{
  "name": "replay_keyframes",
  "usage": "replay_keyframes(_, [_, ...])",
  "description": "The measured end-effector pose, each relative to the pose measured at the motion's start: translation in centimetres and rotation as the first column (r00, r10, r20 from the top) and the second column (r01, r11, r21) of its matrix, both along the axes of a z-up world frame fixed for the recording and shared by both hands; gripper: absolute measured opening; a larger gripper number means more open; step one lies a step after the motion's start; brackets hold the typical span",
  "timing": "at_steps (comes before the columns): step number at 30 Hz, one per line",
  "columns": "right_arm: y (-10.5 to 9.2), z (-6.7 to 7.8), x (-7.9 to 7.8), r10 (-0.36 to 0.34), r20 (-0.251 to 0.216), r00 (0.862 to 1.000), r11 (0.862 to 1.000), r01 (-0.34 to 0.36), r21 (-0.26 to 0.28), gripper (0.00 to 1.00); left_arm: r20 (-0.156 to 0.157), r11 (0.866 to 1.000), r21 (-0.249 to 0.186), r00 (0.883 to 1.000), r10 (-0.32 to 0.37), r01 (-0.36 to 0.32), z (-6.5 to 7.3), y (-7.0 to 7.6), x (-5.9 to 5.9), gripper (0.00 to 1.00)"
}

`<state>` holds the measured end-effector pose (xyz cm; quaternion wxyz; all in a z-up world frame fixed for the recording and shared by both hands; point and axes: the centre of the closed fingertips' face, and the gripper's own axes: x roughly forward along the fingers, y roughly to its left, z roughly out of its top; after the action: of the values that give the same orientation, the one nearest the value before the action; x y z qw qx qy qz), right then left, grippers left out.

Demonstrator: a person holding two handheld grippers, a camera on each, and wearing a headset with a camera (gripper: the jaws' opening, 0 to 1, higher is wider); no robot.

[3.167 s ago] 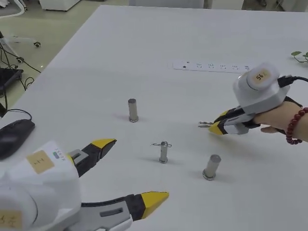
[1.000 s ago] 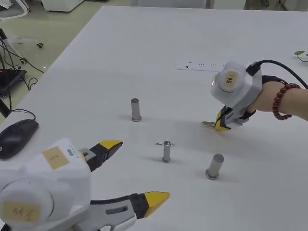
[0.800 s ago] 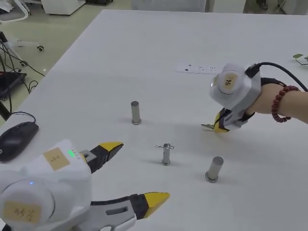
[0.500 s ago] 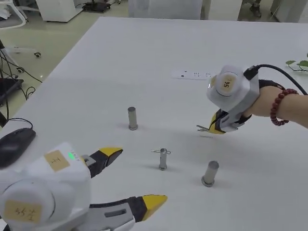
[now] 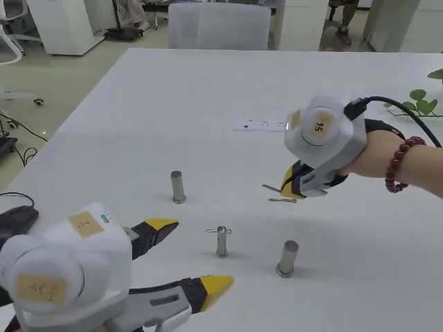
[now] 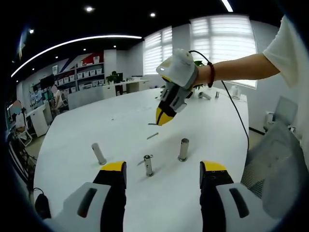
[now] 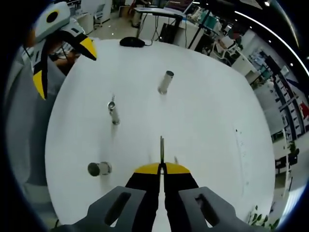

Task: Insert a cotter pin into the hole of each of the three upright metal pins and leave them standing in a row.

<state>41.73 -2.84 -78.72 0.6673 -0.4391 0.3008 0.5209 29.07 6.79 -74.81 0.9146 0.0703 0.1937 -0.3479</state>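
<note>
The middle short steel upright pin (image 5: 221, 241) is already pinned; two stand empty. My right gripper (image 5: 280, 190) pinches a thin wire cotter pin (image 5: 271, 187) above the middle of the white table (image 5: 208, 104); my left gripper (image 5: 197, 252) is spread.

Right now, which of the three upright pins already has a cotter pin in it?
The middle pin: a cotter pin sticks out sideways through its top. The left pin and the right pin have bare tops.
</note>
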Motion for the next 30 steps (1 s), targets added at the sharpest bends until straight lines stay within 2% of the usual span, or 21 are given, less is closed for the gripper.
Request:
replay_keyframes(10, [1.4, 2.0, -3.0, 0.041, 0.038, 0.998, 0.998, -0.043, 0.050, 0.02, -0.040, 0.998, -0.059, 0.999, 0.006, -0.008, 0.7, -0.5, 0.3, 0.55])
replay_keyframes(11, [1.5, 2.1, -3.3, 0.045, 0.038, 0.998, 0.997, -0.047, 0.053, 0.02, -0.051, 0.997, -0.073, 0.999, 0.008, -0.012, 0.8, -0.5, 0.4, 0.54])
replay_keyframes(17, [2.4, 2.4, -4.8, 0.077, 0.042, 0.996, 0.994, -0.080, 0.069, 0.02, -0.073, 0.996, -0.093, 0.997, 0.011, -0.017, 1.0, -0.8, 0.6, 0.51])
replay_keyframes(25, [3.5, 2.6, -6.6, 0.112, 0.044, 0.993, 0.989, -0.116, 0.089, 0.02, -0.105, 0.988, -0.150, 0.994, 0.007, -0.023, 1.4, -1.6, 0.8, 0.46])
replay_keyframes(30, [4.1, 2.8, -7.8, 0.134, 0.045, 0.990, 0.985, -0.138, 0.108, 0.02, -0.149, 0.979, -0.198, 0.989, 0.008, -0.038, 1.5, -2.1, 0.7, 0.41])
